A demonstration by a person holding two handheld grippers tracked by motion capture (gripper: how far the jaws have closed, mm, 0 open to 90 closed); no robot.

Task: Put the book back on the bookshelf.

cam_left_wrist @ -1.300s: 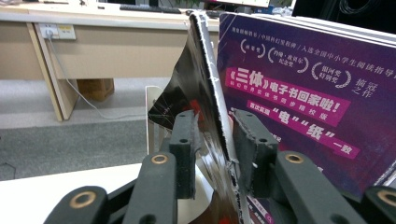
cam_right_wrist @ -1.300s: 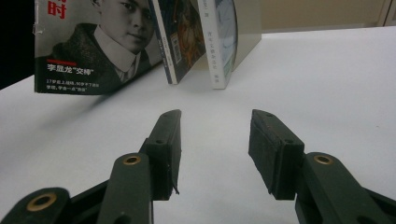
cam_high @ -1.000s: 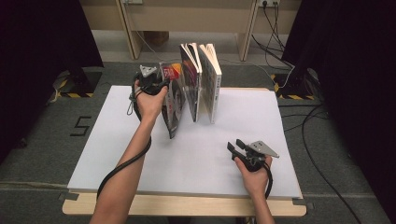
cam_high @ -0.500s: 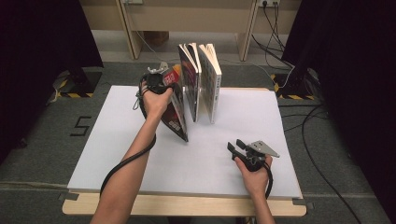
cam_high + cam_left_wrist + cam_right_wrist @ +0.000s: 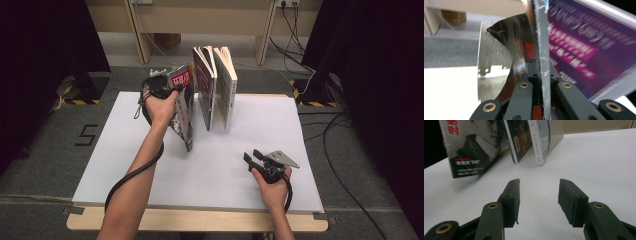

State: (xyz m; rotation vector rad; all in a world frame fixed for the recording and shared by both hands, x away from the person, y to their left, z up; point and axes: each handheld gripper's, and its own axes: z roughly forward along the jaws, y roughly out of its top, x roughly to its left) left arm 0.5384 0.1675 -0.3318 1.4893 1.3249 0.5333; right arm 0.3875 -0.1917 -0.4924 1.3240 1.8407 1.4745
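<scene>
My left gripper (image 5: 172, 84) is shut on the top edge of a thin book (image 5: 184, 112) with a red title, holding it tilted at the left end of a row. In the left gripper view the jaws (image 5: 541, 63) clamp that book's edge (image 5: 541, 35), and its glossy cover (image 5: 506, 45) curls away to the left. In the right gripper view the tilted book (image 5: 471, 147) hangs just above the table. Two more books (image 5: 205, 90) (image 5: 226, 87) stand upright beside it. My right gripper (image 5: 251, 155) rests open near the table's front right, its jaws (image 5: 539, 192) holding nothing.
The white tabletop (image 5: 250, 125) spreads around the books, with a wooden front edge (image 5: 200, 220). A purple book cover (image 5: 579, 47) stands close to the right of my left jaws. Cables (image 5: 330, 130) lie on the floor at the right, and a wooden frame (image 5: 200, 20) stands behind the table.
My left hand has drawn back slightly and raised the tilted book, its cover now turned more upward. The right gripper has not moved.
</scene>
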